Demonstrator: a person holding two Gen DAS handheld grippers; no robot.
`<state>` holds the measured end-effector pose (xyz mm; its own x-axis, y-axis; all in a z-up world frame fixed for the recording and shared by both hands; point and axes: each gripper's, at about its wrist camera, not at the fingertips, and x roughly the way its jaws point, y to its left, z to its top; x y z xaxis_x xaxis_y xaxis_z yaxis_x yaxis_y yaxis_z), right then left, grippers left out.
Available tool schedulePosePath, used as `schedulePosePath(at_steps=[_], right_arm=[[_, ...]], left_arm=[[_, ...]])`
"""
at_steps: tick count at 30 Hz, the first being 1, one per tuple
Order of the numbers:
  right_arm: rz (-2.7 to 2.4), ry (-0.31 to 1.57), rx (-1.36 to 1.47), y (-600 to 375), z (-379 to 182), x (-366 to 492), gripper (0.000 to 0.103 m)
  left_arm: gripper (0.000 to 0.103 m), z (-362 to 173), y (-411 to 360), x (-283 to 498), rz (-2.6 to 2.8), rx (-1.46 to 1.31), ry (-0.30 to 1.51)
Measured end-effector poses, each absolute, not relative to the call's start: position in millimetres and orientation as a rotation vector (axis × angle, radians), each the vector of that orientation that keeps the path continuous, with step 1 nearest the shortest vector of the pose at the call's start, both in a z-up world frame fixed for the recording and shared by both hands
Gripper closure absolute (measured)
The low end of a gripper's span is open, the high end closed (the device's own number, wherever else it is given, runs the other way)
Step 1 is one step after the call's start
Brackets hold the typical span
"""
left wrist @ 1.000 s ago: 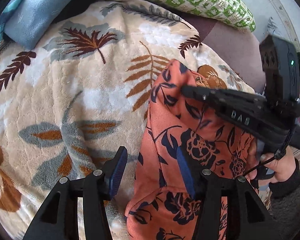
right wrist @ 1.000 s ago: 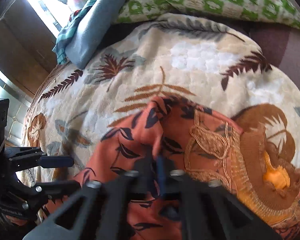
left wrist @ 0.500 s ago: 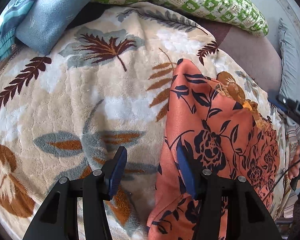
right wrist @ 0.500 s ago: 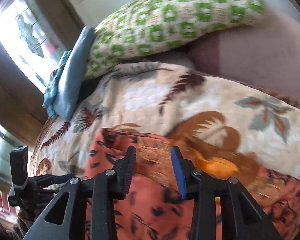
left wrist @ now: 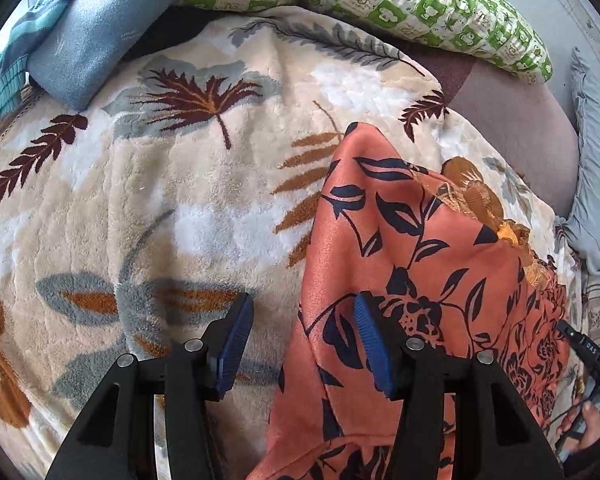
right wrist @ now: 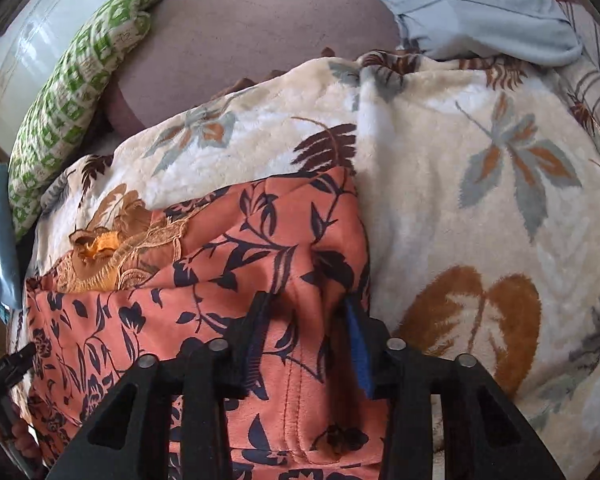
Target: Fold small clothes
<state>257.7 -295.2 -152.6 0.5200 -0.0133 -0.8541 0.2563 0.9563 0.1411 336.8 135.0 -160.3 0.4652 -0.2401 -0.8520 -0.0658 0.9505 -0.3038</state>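
- Left wrist view: the left gripper (left wrist: 302, 340) is seen with its jaws standing apart, and nothing is pinched between the blue pads (left wrist: 236, 346).
- The left pad is seen over the leaf-patterned plush blanket (left wrist: 188, 208); the right pad is seen over the near left edge of the orange floral garment (left wrist: 412, 264), though contact cannot be told.
- The garment is laid on the blanket, right of centre, with gold embroidery (left wrist: 480, 204) shown at its far right edge.
- A green checked pillow (left wrist: 400, 4) and a blue folded cloth (left wrist: 88, 36) are seen beyond the blanket.
- At the lower right edge, part of the right gripper (left wrist: 592, 360) is seen in a hand (left wrist: 580, 428).
- Right wrist view: the right gripper (right wrist: 306, 344) has just been closing, and a raised fold of the orange floral garment (right wrist: 204, 280) is clamped between its pads (right wrist: 358, 352), near the garment's right edge.
- The garment is spread leftward across the blanket (right wrist: 480, 200), the embroidery (right wrist: 112, 248) lying at its far left.
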Motion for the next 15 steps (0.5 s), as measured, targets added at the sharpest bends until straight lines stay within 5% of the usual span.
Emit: schedulePosePath(at_steps=[3,8,10,15], right_arm=[[-0.177,0.843,0.314,-299.3,-127.6,247.0,0.093],[-0.272,1.019,0.243,-302.3,-172.1,265.2,0.088],[-0.281,0.981,0.292,-303.3,-159.6,253.0,0.077],[-0.209,0.911,0.417,-306.5,-112.3,186.8,0.070]], left_arm=[[0.050,-160.2,125.9,337.7,-0.052,-0.234,1.069],[0.050,-161.7,110.5,339.7,-0.027,-0.140,1.054],[0.051,-158.6,120.2,339.2,-0.068,-0.205,1.079],[0.052,-126.9,176.7,311.5,-0.197,-0.421,1.114]])
